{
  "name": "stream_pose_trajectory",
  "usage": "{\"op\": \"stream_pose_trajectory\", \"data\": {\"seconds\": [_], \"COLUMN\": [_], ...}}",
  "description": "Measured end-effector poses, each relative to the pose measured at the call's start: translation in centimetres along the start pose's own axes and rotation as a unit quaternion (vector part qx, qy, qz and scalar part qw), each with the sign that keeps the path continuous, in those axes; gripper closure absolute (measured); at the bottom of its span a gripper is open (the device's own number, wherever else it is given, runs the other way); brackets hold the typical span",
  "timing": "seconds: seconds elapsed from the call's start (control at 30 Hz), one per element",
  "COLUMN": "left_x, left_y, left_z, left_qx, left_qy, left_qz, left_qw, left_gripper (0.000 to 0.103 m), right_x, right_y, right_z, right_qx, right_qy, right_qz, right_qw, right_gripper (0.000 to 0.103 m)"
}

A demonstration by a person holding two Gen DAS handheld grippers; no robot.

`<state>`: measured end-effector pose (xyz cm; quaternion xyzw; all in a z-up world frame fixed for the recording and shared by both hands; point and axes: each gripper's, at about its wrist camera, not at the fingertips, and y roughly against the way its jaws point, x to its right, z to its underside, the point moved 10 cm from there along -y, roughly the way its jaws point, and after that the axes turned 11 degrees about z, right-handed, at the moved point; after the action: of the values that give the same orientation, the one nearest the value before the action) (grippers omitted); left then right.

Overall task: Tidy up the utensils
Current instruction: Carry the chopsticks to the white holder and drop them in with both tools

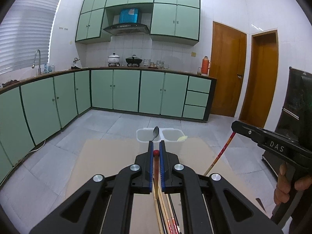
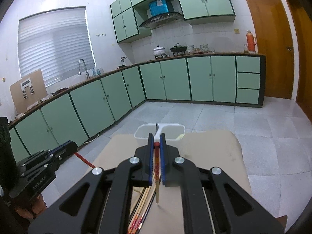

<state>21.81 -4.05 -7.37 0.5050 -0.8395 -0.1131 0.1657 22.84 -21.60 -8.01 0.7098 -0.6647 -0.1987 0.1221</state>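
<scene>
We hold our left gripper (image 1: 156, 148) pressed onto a red-tipped wooden chopstick (image 1: 156, 167), raised above the tan cardboard-covered surface (image 1: 109, 156). Our right gripper (image 2: 156, 140) pinches a second red-topped chopstick (image 2: 157, 167), whose pale lower end hangs free over the same surface. Beneath both, a loose bundle of chopsticks (image 2: 142, 204) lies on the surface. Ahead at the far edge stands a white two-compartment plastic container (image 2: 144, 131), and a metal spoon (image 1: 156, 133) sticks up at its divider.
</scene>
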Motion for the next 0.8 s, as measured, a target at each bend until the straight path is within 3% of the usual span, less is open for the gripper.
{"op": "stream_pose_trajectory", "data": {"seconds": [0.27,0.53,0.8], "left_x": [-0.2,0.4,-0.3], "left_y": [0.1,0.3,-3.3], "left_z": [-3.4,-9.6,-14.0], "left_qx": [0.034,0.093,0.135], "left_qy": [-0.002,-0.025,-0.033], "left_qz": [-0.002,0.0,0.002], "left_qw": [0.9994,0.9954,0.9903], "left_gripper": [0.097,0.098,0.098], "right_x": [0.3,1.1,1.9], "right_y": [0.2,0.5,-3.2], "right_z": [-4.3,-10.9,-15.3], "right_qx": [0.03,0.092,0.127], "right_qy": [-0.001,-0.005,0.005], "right_qz": [-0.007,-0.002,0.025], "right_qw": [1.0,0.996,0.992], "right_gripper": [0.098,0.098,0.098]}}
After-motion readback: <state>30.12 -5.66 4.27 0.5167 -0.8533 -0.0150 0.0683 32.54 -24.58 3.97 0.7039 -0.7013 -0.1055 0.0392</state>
